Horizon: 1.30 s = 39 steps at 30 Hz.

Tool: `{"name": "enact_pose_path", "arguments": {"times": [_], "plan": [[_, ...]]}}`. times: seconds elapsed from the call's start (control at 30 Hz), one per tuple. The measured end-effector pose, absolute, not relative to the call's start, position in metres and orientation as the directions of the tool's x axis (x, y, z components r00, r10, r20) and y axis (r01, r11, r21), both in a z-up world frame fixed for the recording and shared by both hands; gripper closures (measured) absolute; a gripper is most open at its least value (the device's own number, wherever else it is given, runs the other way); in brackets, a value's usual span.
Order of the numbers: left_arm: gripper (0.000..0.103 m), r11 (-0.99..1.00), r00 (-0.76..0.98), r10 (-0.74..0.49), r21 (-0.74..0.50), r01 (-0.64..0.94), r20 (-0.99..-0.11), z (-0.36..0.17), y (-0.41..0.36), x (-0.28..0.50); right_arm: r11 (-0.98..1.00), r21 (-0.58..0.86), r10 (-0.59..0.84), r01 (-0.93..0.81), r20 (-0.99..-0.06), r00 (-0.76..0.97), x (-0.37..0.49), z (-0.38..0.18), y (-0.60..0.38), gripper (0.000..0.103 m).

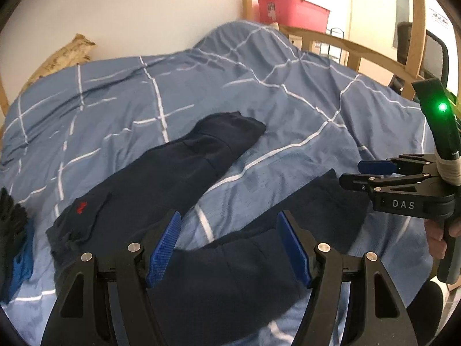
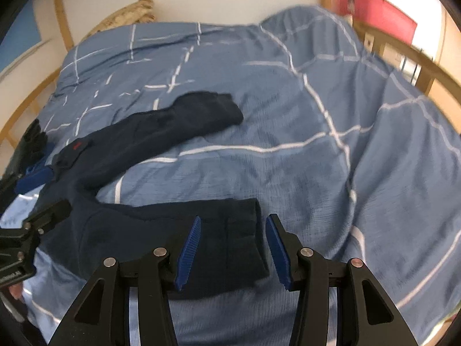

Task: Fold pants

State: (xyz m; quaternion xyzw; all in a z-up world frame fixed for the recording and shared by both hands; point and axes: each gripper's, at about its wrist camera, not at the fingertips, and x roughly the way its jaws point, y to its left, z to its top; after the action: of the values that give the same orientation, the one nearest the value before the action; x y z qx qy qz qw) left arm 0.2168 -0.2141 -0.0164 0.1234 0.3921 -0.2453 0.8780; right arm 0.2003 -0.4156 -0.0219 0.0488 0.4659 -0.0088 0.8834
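Dark navy pants (image 1: 161, 173) with a small red logo lie spread on the blue checked duvet (image 1: 288, 109), legs apart in a V. My left gripper (image 1: 229, 242) is open above the crotch and near leg. My right gripper (image 2: 233, 248) is open, just above the cuff end of the near leg (image 2: 230, 230). The far leg (image 2: 173, 124) stretches toward the wall. The right gripper also shows in the left wrist view (image 1: 363, 176), beside the near leg's cuff. The left gripper shows at the left edge of the right wrist view (image 2: 34, 219).
A dark and blue pile of clothes (image 1: 14, 230) lies at the duvet's left edge. A tan pillow (image 1: 66, 54) rests against the white wall. A wooden bed rail (image 1: 360, 54) runs along the right, with a red bin (image 1: 291, 11) and an office chair (image 1: 435, 54) behind it.
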Motion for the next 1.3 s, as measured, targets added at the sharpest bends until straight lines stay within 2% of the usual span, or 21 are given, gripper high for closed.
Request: {"name": "enact_pose_path", "arguments": {"times": [0.23, 0.6, 0.63, 0.7, 0.77, 0.83, 0.93, 1.03, 1.2, 1.3], "plan": [[0.035, 0.832, 0.481, -0.317, 0.003, 0.554, -0.817, -0.03, -0.248, 0.249, 0.985, 0.148, 0.09, 0.086, -0.877, 0.472, 0.229, -0.032, -0.43, 0.056], [0.035, 0.827, 0.44, -0.269, 0.029, 0.561, -0.857, -0.039, -0.265, 0.266, 0.994, 0.083, 0.053, 0.076, -0.94, 0.338, 0.254, -0.056, -0.429, 0.063], [0.035, 0.825, 0.443, -0.266, 0.035, 0.564, -0.856, -0.039, -0.265, 0.267, 0.993, 0.089, 0.059, 0.075, -0.941, 0.334, 0.254, -0.058, -0.43, 0.067], [0.035, 0.822, 0.45, -0.257, 0.052, 0.567, -0.855, -0.038, -0.263, 0.267, 0.993, 0.093, 0.066, 0.068, -0.944, 0.324, 0.253, -0.061, -0.429, 0.069], [0.035, 0.816, 0.458, -0.249, 0.07, 0.574, -0.853, -0.037, -0.262, 0.267, 0.995, 0.075, 0.051, 0.061, -0.946, 0.319, 0.253, -0.063, -0.427, 0.071], [0.035, 0.814, 0.466, -0.243, 0.082, 0.575, -0.851, -0.035, -0.26, 0.267, 0.995, 0.08, 0.056, 0.062, -0.948, 0.314, 0.253, -0.066, -0.426, 0.084], [0.035, 0.814, 0.473, -0.243, 0.087, 0.574, -0.847, -0.032, -0.257, 0.268, 0.995, 0.078, 0.053, 0.064, -0.943, 0.329, 0.251, -0.065, -0.427, 0.089], [0.035, 0.815, 0.483, -0.248, 0.089, 0.572, -0.84, -0.029, -0.256, 0.267, 0.994, 0.076, 0.041, 0.078, -0.927, 0.373, 0.247, -0.057, -0.428, 0.091], [0.035, 0.822, 0.503, -0.241, 0.101, 0.561, -0.83, -0.03, -0.257, 0.266, 0.992, -0.011, -0.071, 0.129, -0.88, 0.47, 0.246, -0.034, -0.436, 0.093], [0.035, 0.829, 0.493, -0.244, 0.084, 0.553, -0.835, -0.034, -0.257, 0.266, 0.991, -0.001, -0.065, 0.137, -0.887, 0.458, 0.256, -0.039, -0.441, 0.093]]}}
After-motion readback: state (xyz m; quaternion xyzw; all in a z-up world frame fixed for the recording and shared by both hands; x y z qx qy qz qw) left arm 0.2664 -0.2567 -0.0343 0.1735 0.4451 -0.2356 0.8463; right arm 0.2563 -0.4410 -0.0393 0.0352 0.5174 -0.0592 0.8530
